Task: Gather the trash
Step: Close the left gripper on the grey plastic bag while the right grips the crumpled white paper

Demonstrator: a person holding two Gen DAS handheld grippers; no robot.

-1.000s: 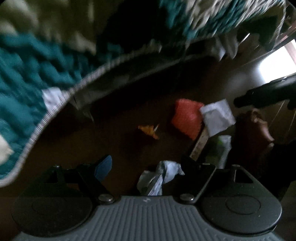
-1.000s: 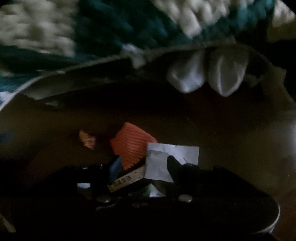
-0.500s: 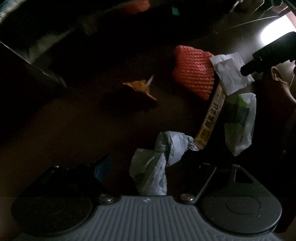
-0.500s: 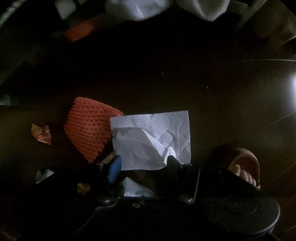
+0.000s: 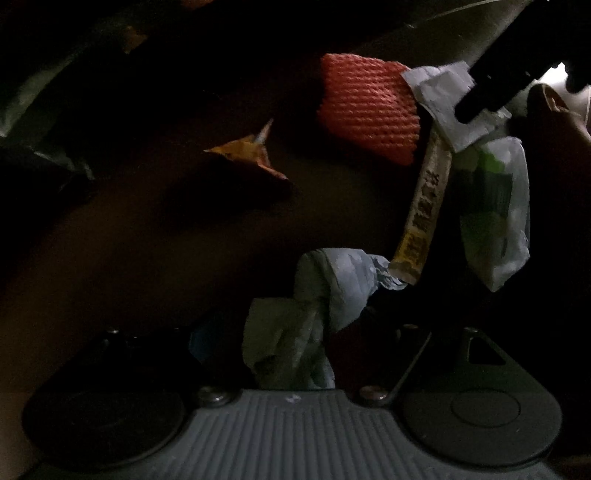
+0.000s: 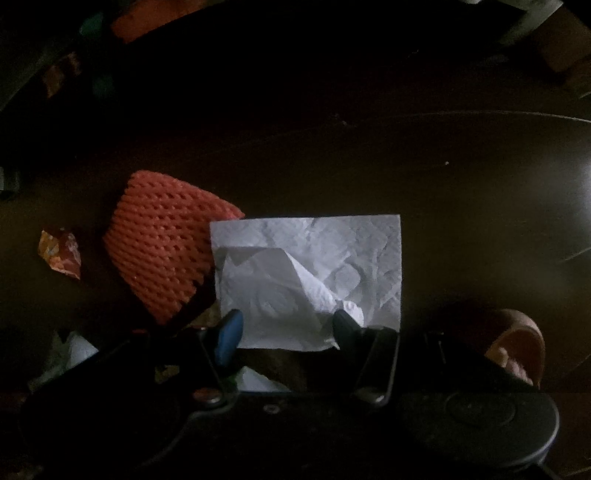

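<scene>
Trash lies on a dark wooden floor. In the left wrist view a crumpled grey plastic bag (image 5: pixel 314 306) lies between the fingers of my open left gripper (image 5: pixel 295 339). Beyond it lie a yellow strip wrapper (image 5: pixel 424 214), a white-green packet (image 5: pixel 495 218), an orange foam net (image 5: pixel 369 107) and a small orange wrapper (image 5: pixel 251 155). In the right wrist view my open right gripper (image 6: pixel 286 326) straddles the near edge of a white paper tissue (image 6: pixel 310 273), next to the orange foam net (image 6: pixel 162 240). The right gripper's finger also shows in the left wrist view (image 5: pixel 491 88), over the tissue (image 5: pixel 447 103).
A small orange wrapper (image 6: pixel 61 253) lies left of the net. A foot in a brown sandal (image 6: pixel 517 350) stands at the right. Dark furniture and more litter (image 6: pixel 147 18) lie at the far top left. The scene is very dim.
Both grippers have tilted down and come closer to the floor. The blanket has left both views. The tissue and the plastic bag now look larger between the fingers.
</scene>
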